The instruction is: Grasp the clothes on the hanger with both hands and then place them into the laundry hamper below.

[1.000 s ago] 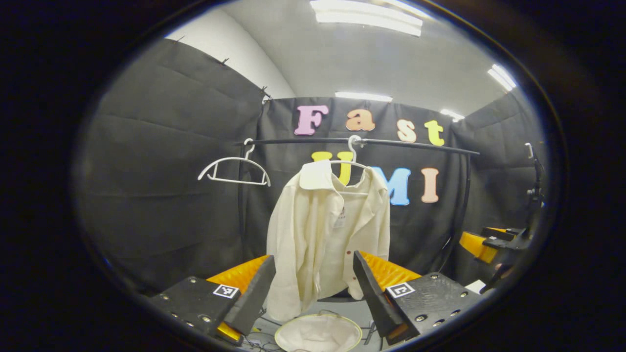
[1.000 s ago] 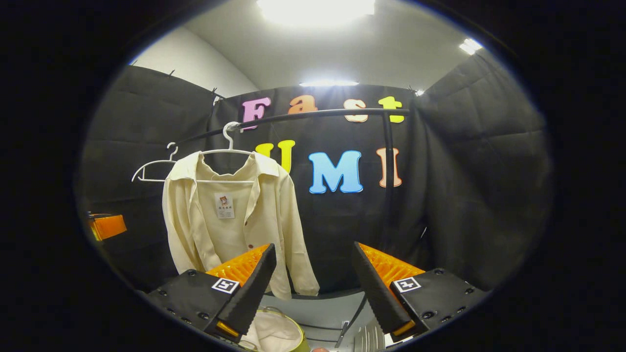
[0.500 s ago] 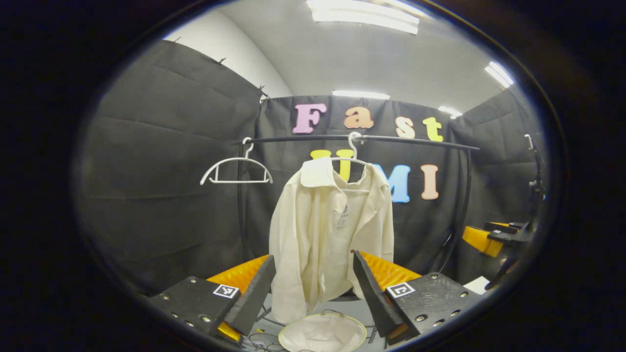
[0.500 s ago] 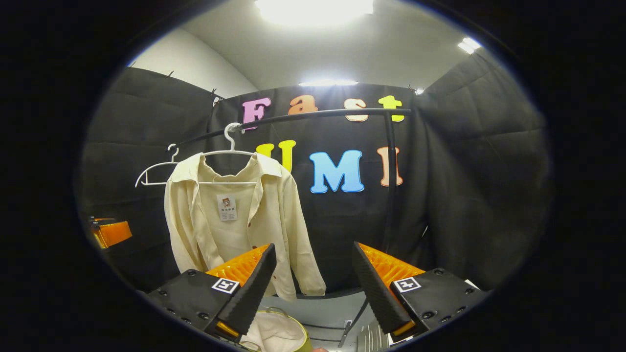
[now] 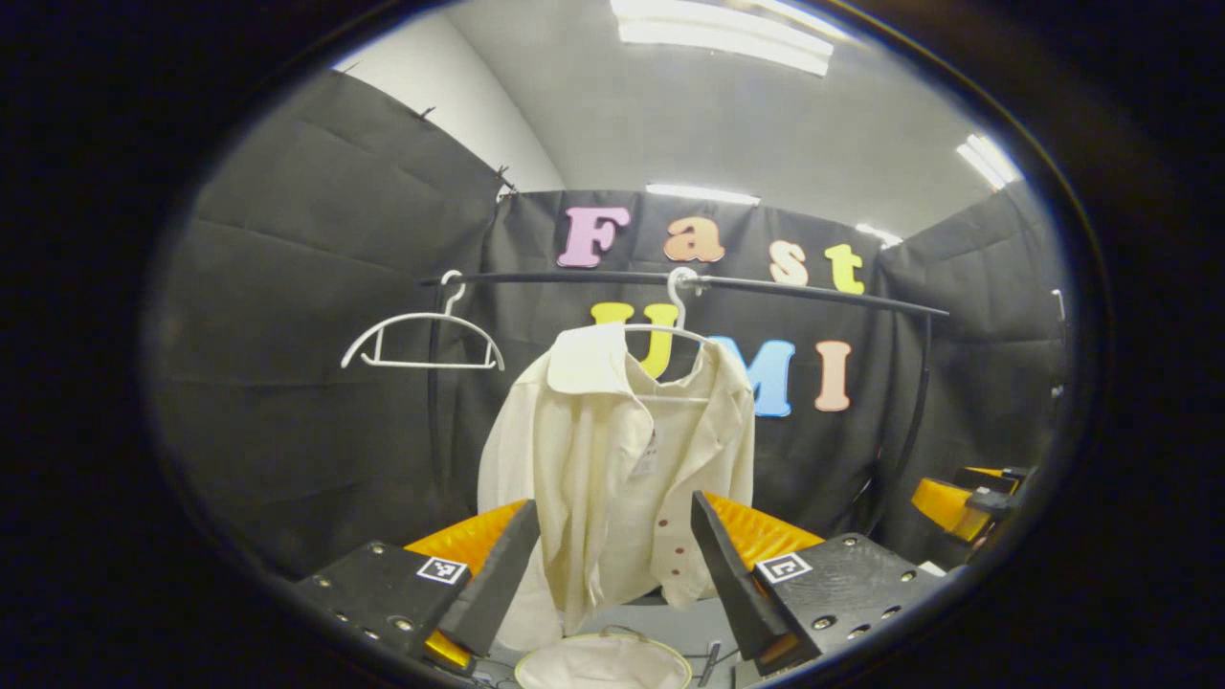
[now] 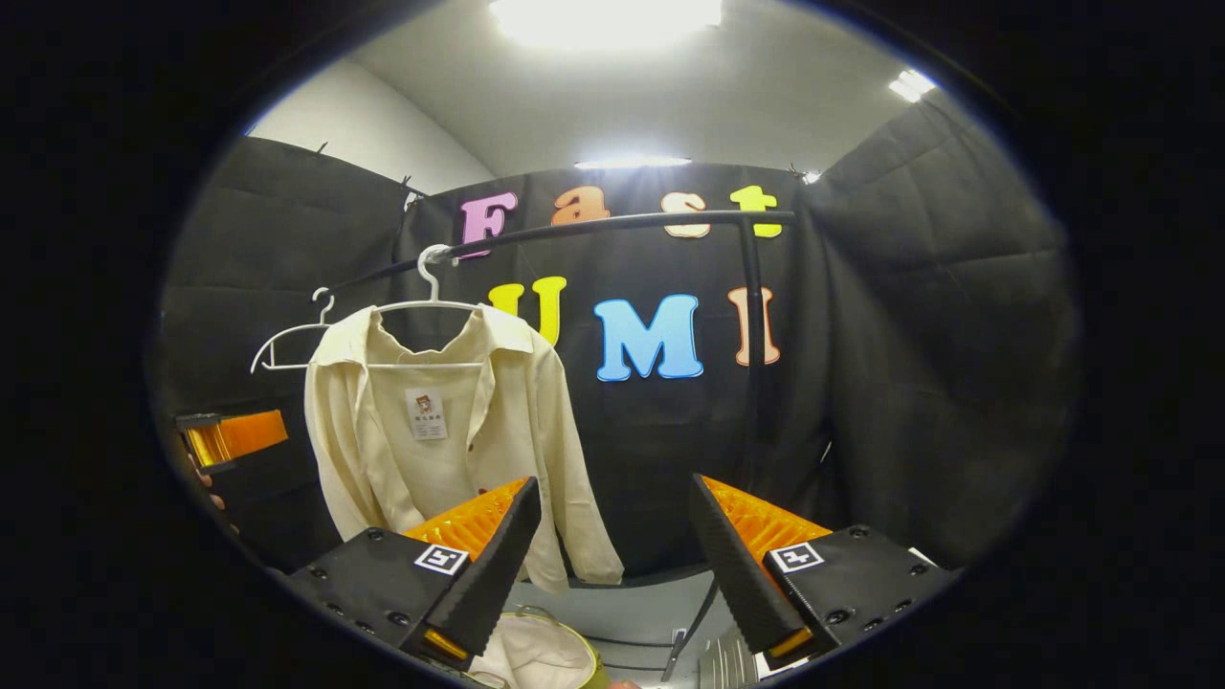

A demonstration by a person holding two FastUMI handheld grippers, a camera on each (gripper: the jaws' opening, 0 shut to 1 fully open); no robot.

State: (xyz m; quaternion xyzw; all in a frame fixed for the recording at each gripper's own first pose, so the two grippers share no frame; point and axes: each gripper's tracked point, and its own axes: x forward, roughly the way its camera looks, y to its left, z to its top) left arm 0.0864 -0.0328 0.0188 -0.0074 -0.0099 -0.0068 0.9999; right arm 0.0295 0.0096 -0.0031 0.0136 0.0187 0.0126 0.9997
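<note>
- The cream shirt (image 5: 622,469) hangs on a white hanger (image 5: 670,321) from the black rail (image 5: 813,292), so its body is free for grasping from both sides.
- The laundry hamper (image 5: 603,662) stands on the floor directly below it, ready to receive it.
- The left tool (image 5: 612,565) is wide, empty, level, aimed at the shirt front.
- The right tool (image 6: 612,565) is also wide and empty, with the shirt to its left.
</note>
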